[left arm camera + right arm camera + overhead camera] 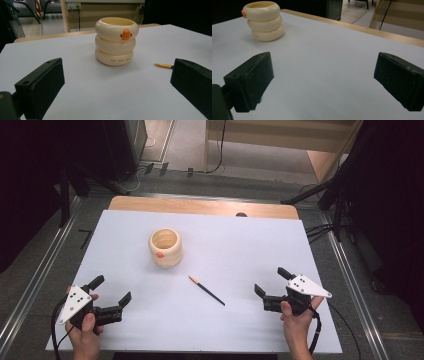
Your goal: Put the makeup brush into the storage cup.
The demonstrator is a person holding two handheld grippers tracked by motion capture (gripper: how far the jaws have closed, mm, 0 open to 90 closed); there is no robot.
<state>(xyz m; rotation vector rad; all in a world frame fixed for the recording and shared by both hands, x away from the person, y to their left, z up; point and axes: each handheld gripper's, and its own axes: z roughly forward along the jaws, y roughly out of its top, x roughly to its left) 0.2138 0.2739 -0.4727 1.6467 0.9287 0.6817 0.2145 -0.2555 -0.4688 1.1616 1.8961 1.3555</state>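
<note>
1. White sheet (230,245) covering the table, with a strip of bare wood (200,206) along the far edge at 12 o'clock.
2. Left gripper (111,290) at about 8 o'clock on the sheet, held in the person's left hand (85,335); jaws spread wide apart, released, nothing between them. Grey three-cornered plate on top, cable trailing off toward the near edge.
3. Seen in the left gripper view: both black jaws rising from the bottom corners, well apart, with the bare sheet between them.
4. Cream holder (165,247) at about 11 o'clock from the table's middle, standing upright and open at the top, shaped like three stacked rings, with a small orange beak (160,254) on its upper ring facing the near side. Well apart from both grippers. Dead ahead in the left gripper view (116,41); far off at 11 o'clock in the right gripper view (264,20).
5. Pencil (206,290) lying flat on the sheet near the middle, at 5 o'clock from the holder and apart from it; orange-tipped end toward the holder, dark shaft running toward 4 o'clock. Untouched, between the two grippers. Orange end just peeking past the right-hand jaw in the left gripper view (163,65).
6. Right gripper (272,281) at about 4 o'clock, held in the right hand (297,325); jaws wide open, clamping nothing, pointing toward the pencil and holder.
</note>
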